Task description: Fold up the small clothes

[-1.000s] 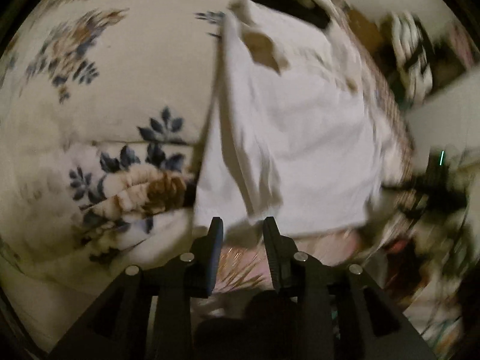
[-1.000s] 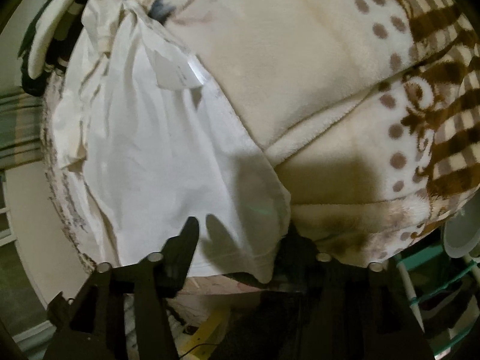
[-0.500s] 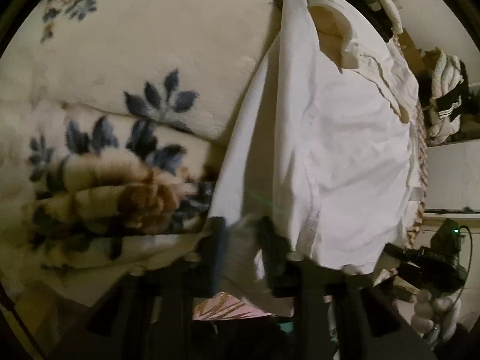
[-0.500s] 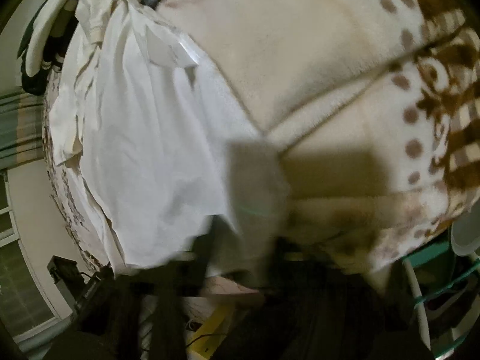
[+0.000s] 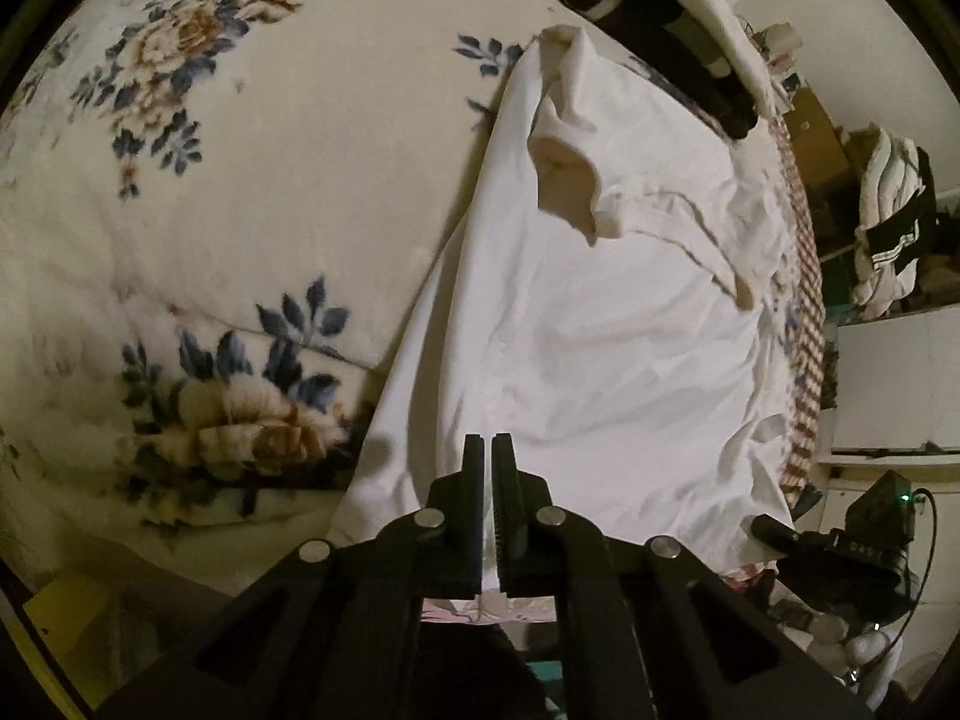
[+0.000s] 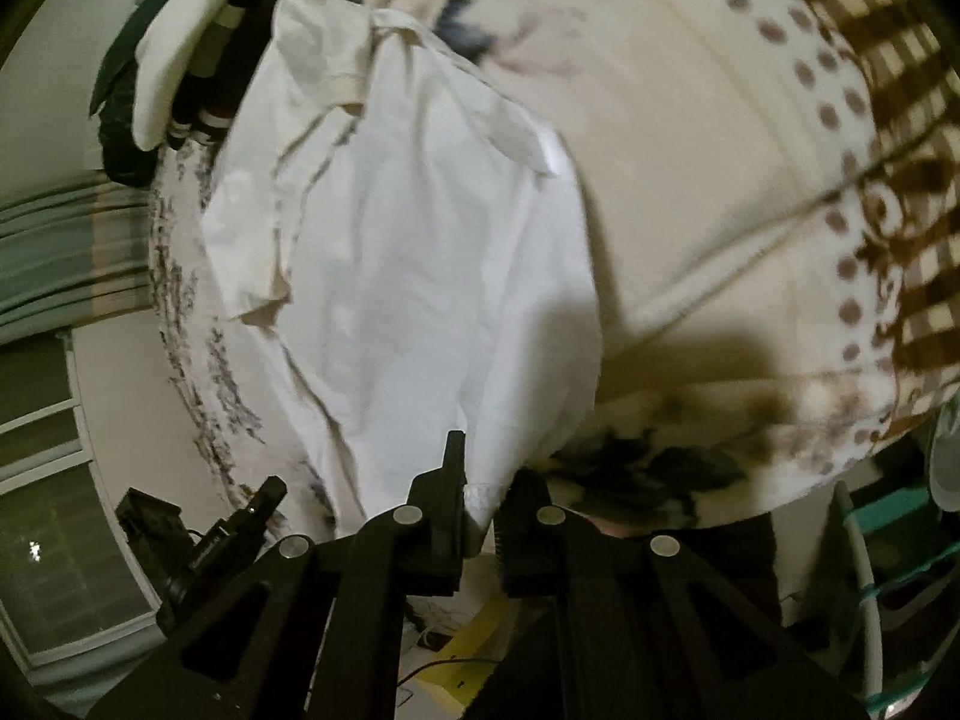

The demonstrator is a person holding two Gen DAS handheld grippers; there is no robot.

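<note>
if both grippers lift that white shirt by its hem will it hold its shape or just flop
The white shirt will probably flop: it already wrinkles and drapes over the blanket. It looks thin, so likely light. Its loose sleeve, already curled over, may swing as the left gripper and right gripper lift.

White shirt [image 5: 600, 324] [image 6: 408, 276], thin cotton, wrinkled, spread mostly flat lengthwise on the bed. Collar end far, bunched and partly flipped, yellowish inside showing. One short sleeve folded over onto the body. Near hem lifted at two spots, fabric sloping up toward the viewer.
</note>
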